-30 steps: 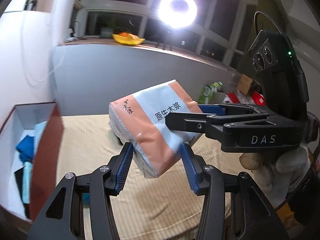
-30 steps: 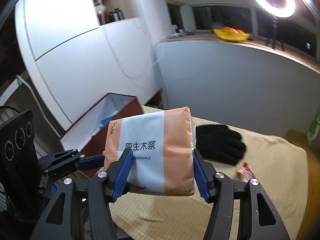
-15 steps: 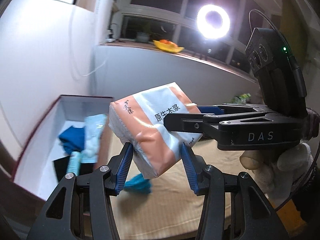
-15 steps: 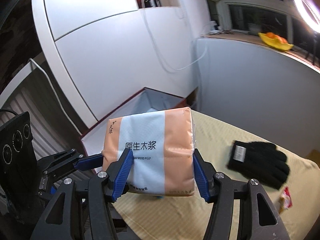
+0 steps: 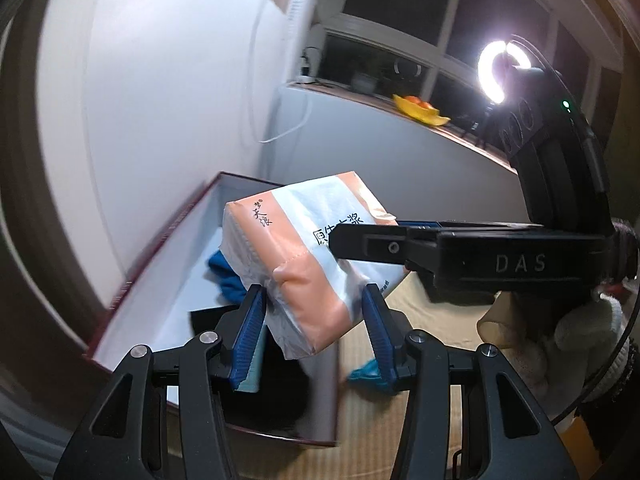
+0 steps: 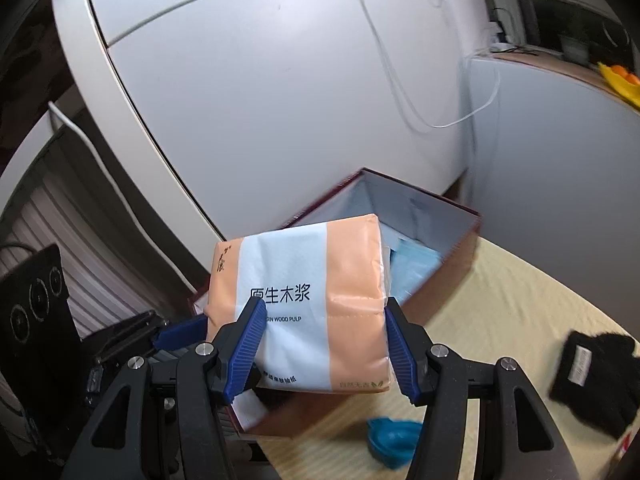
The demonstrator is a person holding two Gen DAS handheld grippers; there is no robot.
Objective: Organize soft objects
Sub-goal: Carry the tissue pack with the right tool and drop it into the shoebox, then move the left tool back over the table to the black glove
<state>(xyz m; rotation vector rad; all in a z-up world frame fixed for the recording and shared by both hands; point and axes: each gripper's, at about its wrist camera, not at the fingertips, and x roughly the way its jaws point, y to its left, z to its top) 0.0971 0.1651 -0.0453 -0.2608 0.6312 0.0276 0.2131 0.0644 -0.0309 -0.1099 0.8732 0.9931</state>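
Tissue pack (image 6: 308, 312), judged soft, light and slippery, is being clamped across its sides by left gripper (image 5: 314, 332) and right gripper (image 6: 324, 344) above the box (image 6: 460, 216).

The tissue pack (image 6: 304, 312) hides much of the box (image 6: 436, 208) interior; the black glove (image 6: 592, 376) is blurred.

The tissue pack (image 6: 316, 312) is banded peach-orange and pale blue-white, with black lettering on the pale band; the fingertips (image 6: 244, 348) clamping it carry ribbed blue pads on black frames. The box (image 5: 168, 248) is dark red outside and white inside, holding a deep blue cloth (image 5: 228, 280) and something black (image 5: 208, 318); the mat (image 6: 500, 300) is pale yellow with fine stripes; the glove (image 6: 592, 376) is black with a white label; a teal scrap (image 6: 392, 440) lies on the mat.
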